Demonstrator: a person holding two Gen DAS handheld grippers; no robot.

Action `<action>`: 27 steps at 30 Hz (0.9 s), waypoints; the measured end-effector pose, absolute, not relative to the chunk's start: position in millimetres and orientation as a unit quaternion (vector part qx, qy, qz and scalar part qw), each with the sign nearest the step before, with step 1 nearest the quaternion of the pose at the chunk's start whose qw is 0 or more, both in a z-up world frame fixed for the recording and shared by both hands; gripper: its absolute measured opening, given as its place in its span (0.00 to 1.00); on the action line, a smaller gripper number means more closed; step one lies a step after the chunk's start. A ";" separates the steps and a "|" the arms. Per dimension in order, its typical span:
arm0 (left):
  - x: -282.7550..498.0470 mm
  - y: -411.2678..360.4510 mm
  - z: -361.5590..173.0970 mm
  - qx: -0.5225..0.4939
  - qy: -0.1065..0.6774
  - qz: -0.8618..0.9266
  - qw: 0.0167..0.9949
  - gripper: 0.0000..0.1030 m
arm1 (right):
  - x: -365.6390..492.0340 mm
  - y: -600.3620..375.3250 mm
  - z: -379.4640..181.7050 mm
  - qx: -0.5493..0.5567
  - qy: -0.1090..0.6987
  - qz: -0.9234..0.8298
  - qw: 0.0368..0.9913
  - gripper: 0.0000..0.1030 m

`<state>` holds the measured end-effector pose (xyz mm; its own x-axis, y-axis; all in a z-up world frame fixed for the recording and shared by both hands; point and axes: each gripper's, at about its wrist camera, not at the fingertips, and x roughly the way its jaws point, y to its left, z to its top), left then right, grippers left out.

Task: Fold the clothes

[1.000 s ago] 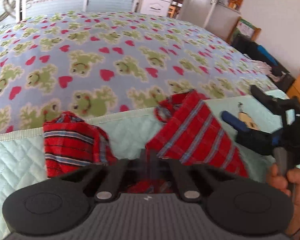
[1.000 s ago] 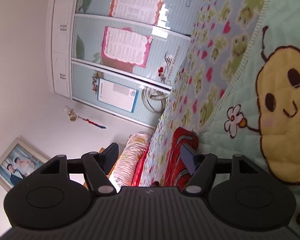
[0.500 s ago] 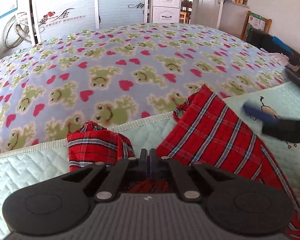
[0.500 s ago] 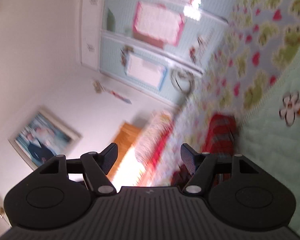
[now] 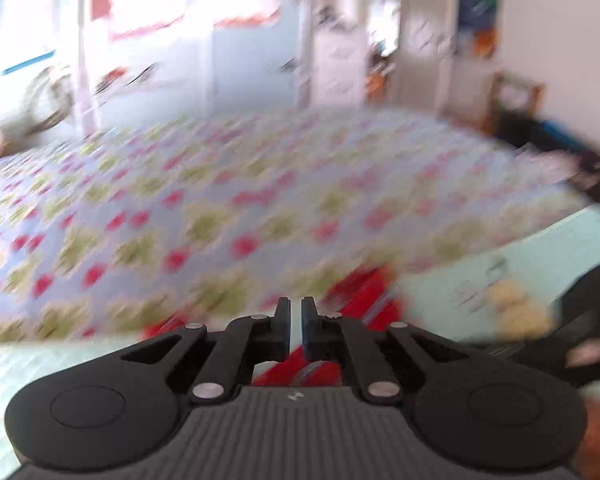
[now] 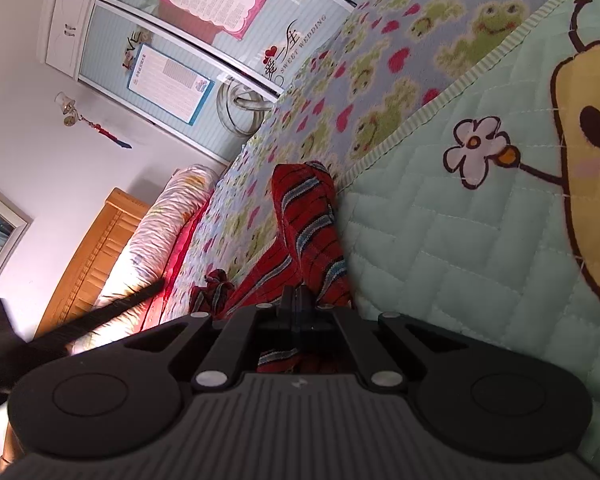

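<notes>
The red plaid garment (image 6: 308,232) lies on the near mint quilt (image 6: 440,248), right along its striped edge, with the wide frog blanket (image 6: 380,80) beyond. The right gripper (image 6: 296,300) has just pinched shut on it. The left gripper (image 5: 296,320) shows only a slit, cloth behind it, too blurry to call a grip.

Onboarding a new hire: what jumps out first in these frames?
The red plaid cloth garment lies crumpled where the frog-and-heart fleece blanket meets the mint quilted cover. The right tool is shut on the garment. The left view is motion-blurred; the left tool is nearly closed.
</notes>
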<state>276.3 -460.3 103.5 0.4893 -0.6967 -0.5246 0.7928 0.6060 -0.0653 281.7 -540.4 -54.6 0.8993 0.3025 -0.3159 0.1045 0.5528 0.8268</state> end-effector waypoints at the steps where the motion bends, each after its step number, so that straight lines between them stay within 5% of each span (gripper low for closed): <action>1: 274.8 -470.6 104.9 0.087 0.261 -0.452 0.848 0.07 | 281.7 -541.0 -55.5 0.470 0.215 0.057 0.854 0.00; 8: 307.1 -537.3 35.1 0.027 0.404 -0.476 0.781 0.12 | 274.8 -539.3 -50.1 0.464 0.203 0.011 0.862 0.00; 23: 316.9 -555.3 21.9 -0.014 0.389 -0.486 0.783 0.16 | 275.7 -545.1 -57.7 0.484 0.195 -0.001 0.853 0.00; 27: 340.1 -573.4 -0.5 -0.066 0.410 -0.456 0.787 0.03 | 276.3 -545.0 -58.6 0.482 0.194 -0.001 0.854 0.00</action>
